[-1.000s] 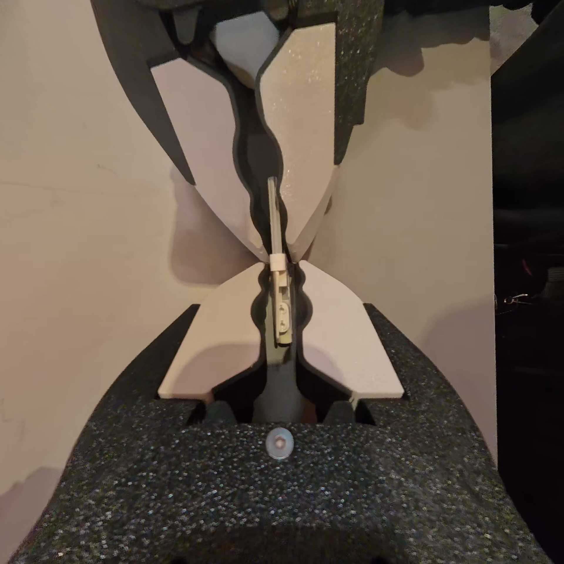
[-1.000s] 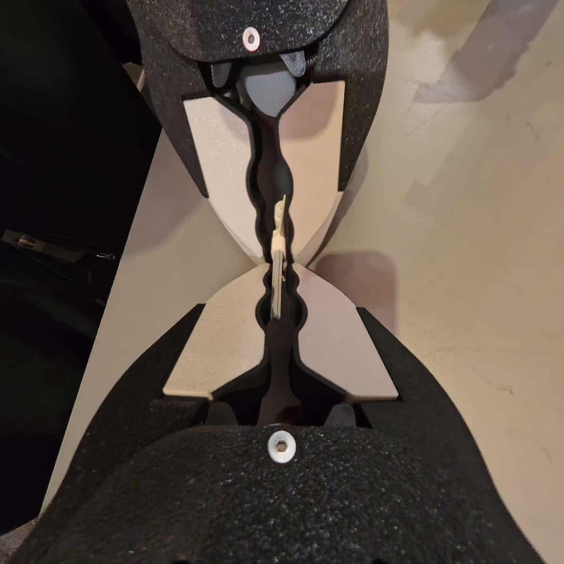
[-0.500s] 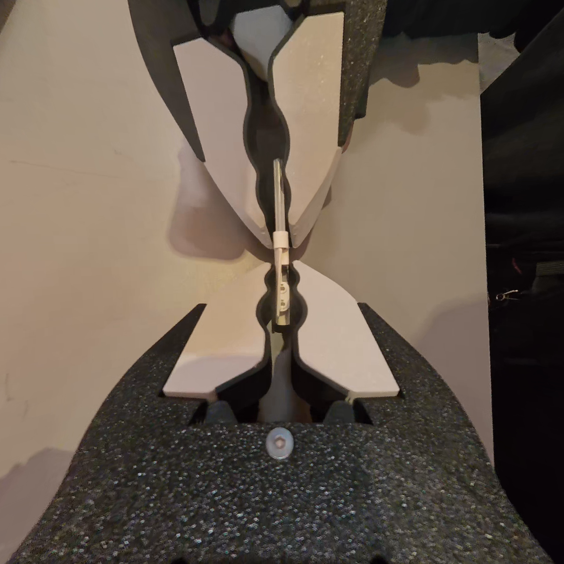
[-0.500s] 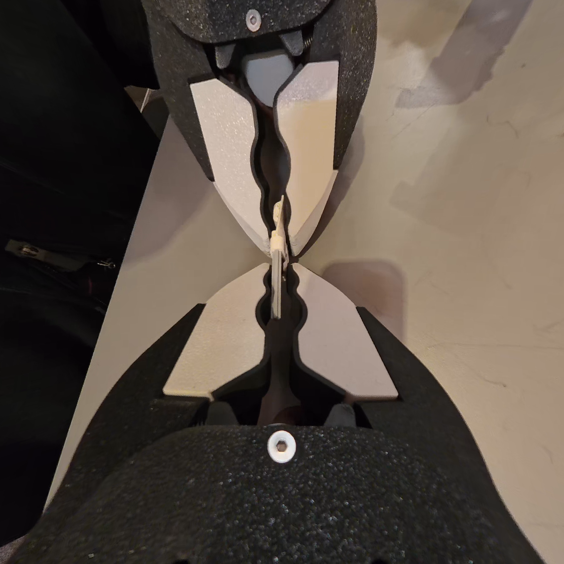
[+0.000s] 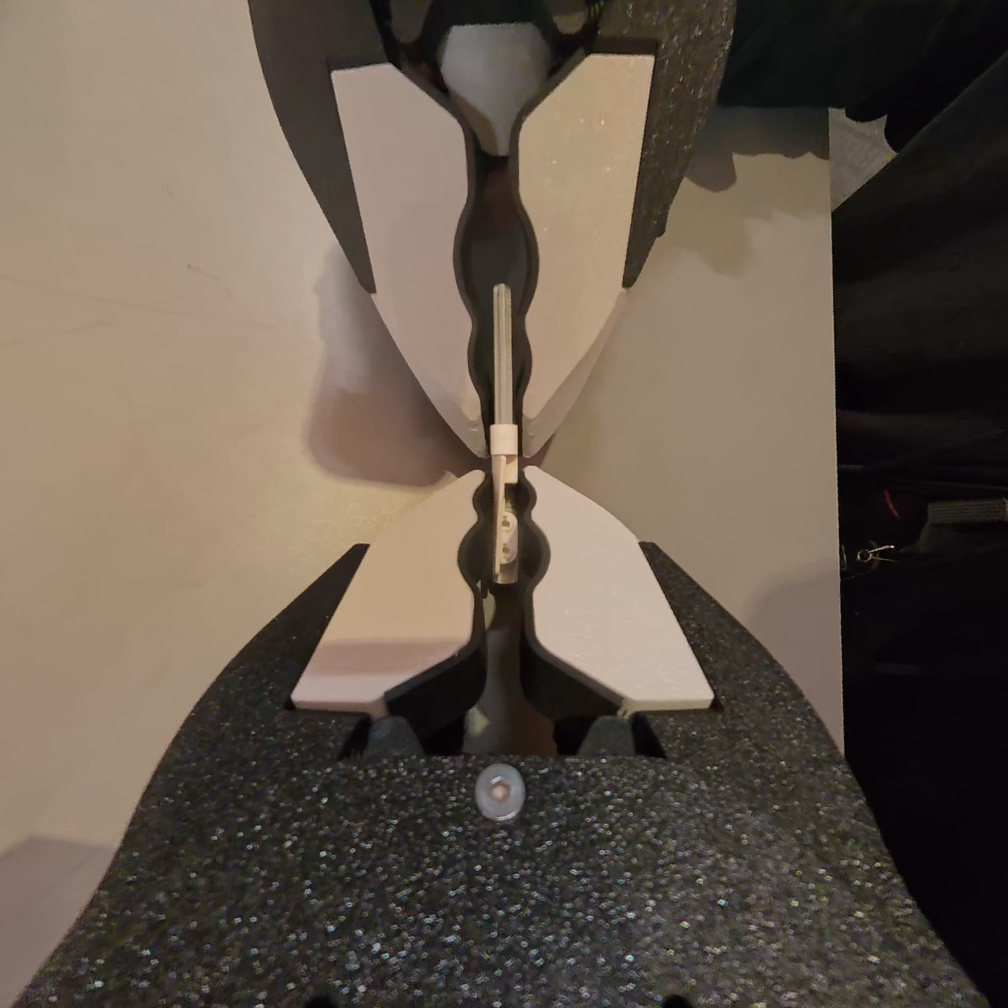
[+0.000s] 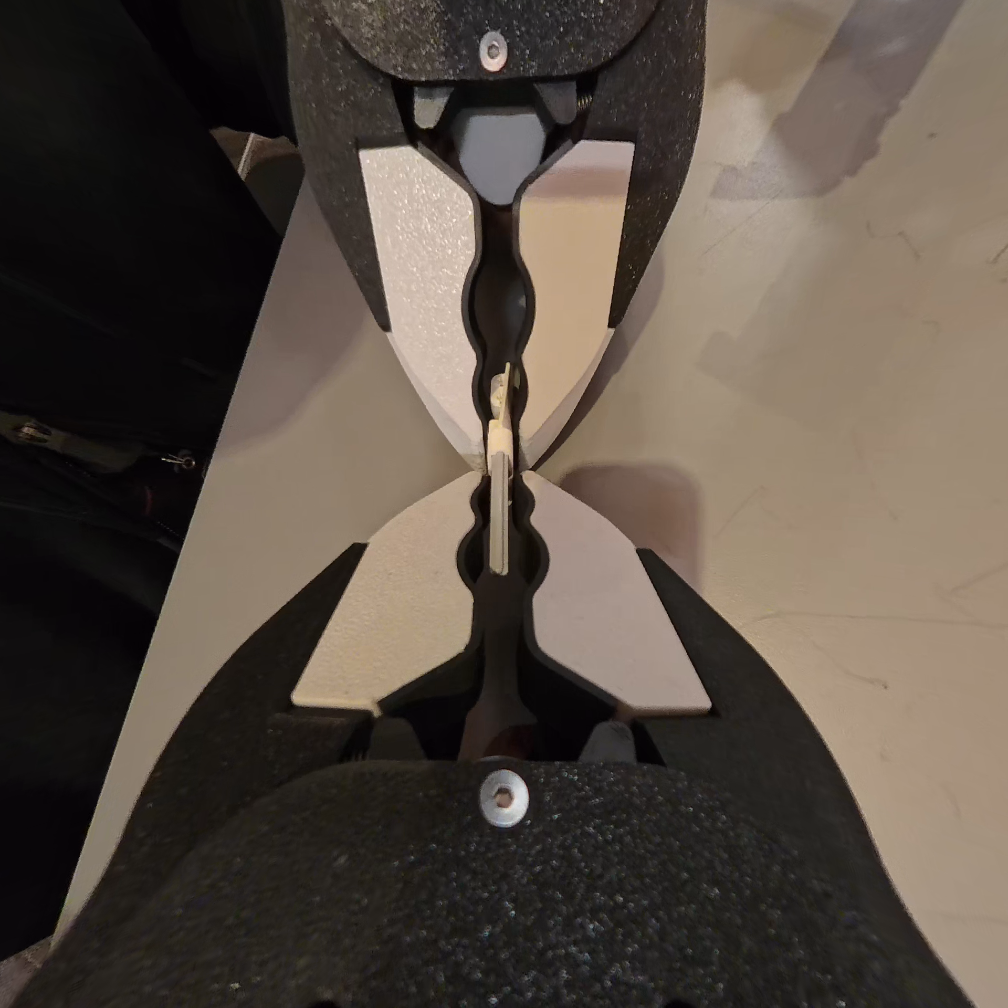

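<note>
Surface: we look down on a pale cream table [image 5: 163,382], scuffed and faintly scratched, with soft shadows of the tools falling just beside the strip.
Room: past the table's edge we see only darkness, with what looks like dark fabric and a small metal zip pull [image 6: 183,460]; we cannot tell more.
Thing: a thin flat strip [image 5: 502,376], grey-metal along one half, with a small white collar [image 5: 502,439] at its middle and a pale cream plastic half bearing two small holes [image 5: 508,537]. We see it edge-on, held above the table between the two tools.
Left gripper [image 5: 502,480]: our own white fingers [image 5: 414,589] are pressed in on the cream plastic half of the strip, just below the collar.
Right gripper [image 6: 500,474]: its fingers [image 6: 583,589] are closed against the grey-metal half of the strip, on the other side of the collar.
Meeting: the two tools face each other tip to tip at the collar, their fingertips nearly touching, each gripping its own end.
</note>
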A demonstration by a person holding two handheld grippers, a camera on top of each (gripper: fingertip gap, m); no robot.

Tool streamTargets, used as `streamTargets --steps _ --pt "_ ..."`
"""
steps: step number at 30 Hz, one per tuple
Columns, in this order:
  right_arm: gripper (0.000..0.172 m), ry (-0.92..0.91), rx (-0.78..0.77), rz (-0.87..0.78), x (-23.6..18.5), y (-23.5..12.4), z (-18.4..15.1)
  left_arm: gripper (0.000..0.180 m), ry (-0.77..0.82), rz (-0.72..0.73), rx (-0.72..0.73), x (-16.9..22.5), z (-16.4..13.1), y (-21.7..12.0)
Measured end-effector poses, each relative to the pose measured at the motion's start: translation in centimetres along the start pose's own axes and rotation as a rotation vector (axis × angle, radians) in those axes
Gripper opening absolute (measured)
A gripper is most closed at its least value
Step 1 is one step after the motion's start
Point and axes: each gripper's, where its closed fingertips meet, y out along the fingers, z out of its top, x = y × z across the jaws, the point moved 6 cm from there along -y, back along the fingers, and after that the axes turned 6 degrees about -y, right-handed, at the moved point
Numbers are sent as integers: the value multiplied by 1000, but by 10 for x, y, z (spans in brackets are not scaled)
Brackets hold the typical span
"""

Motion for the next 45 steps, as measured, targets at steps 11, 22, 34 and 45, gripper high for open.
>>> streamTargets --steps 11,22,34,45 --pt "22 97 230 -122 -1 -29 -6 7 -141 -74 200 -8 9 -10" --pt "7 111 287 -115 -7 -32 -1 8 -120 -132 207 1 16 -3" --pt "7 125 283 -99 -7 -31 -2 7 -134 -133 199 0 16 -2" --pt "7 113 175 -139 -8 -24 -5 6 -119 -75 127 0 14 6"
